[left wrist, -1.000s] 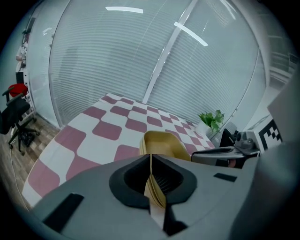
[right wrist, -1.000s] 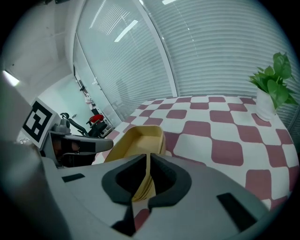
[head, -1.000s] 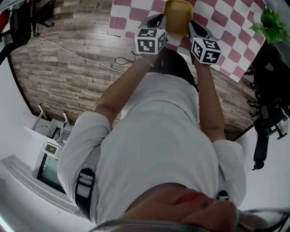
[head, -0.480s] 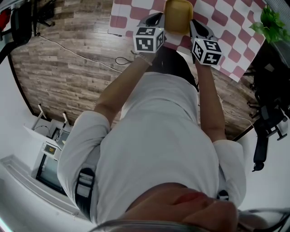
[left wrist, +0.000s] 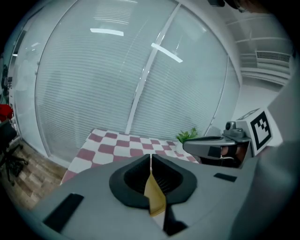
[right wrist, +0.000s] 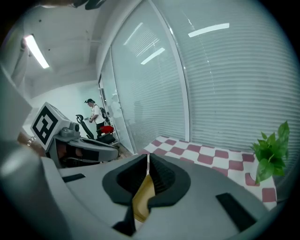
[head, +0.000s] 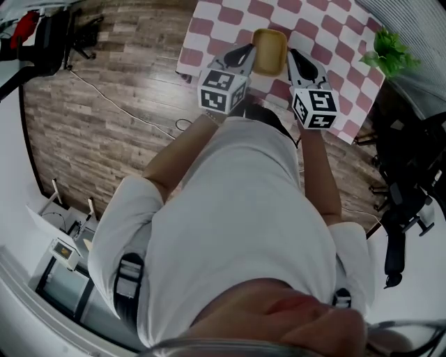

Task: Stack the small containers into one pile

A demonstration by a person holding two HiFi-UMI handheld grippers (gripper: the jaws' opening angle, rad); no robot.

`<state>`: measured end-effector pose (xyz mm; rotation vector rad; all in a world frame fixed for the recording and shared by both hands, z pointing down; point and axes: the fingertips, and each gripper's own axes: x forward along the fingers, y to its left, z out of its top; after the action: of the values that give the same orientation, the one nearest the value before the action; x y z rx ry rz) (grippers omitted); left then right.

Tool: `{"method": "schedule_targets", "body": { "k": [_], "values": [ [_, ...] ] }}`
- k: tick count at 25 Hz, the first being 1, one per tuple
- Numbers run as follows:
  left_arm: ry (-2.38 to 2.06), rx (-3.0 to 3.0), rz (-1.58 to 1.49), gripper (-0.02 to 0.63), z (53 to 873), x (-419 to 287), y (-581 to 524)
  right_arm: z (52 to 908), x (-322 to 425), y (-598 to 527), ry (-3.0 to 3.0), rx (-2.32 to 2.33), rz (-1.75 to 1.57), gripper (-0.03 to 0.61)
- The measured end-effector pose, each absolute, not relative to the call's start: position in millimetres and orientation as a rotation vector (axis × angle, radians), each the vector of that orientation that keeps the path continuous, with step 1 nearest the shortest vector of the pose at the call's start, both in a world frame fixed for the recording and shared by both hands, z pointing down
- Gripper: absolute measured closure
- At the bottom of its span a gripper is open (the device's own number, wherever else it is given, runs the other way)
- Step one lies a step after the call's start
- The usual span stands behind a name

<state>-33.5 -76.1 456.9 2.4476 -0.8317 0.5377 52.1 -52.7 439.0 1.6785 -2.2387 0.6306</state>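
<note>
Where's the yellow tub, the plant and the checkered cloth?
yellow tub (head: 269, 52), head view, its middle.
plant (head: 387, 52), head view, its leaves.
checkered cloth (head: 230, 21), head view, a bare square.

No legible txt, nos. or brand names in any view. Only signs are b/w square marker patterns on the left cube (head: 221, 90) & right cube (head: 315, 108). They're blocky code shapes, not letters. The same markers show in the gripper views, partly cut off at the frame edge.
</note>
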Motion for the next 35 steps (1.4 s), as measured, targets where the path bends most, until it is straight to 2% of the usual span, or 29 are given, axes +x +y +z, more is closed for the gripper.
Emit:
{"method": "schedule_targets", "body": {
  "k": [7,14,20,35],
  "values": [
    [-0.787,2.589,0.338,0.574,360,-31,-62,346,29,-39,-2.396,1.676,0.48,0.538],
    [-0.759,2.699,0.216,0.574,304,-36,-35,283,9,-15,-2.483,1.66,0.348,0.54],
    [-0.743,2.775,0.196,0.572,287,-30,-27,258,9,-8,-2.497,1.683,0.257,0.541],
    [-0.754,2.797,0.169,0.574,283,-24,-29,254,20,-9,-2.479,1.713,0.227,0.541]
  ]
}}
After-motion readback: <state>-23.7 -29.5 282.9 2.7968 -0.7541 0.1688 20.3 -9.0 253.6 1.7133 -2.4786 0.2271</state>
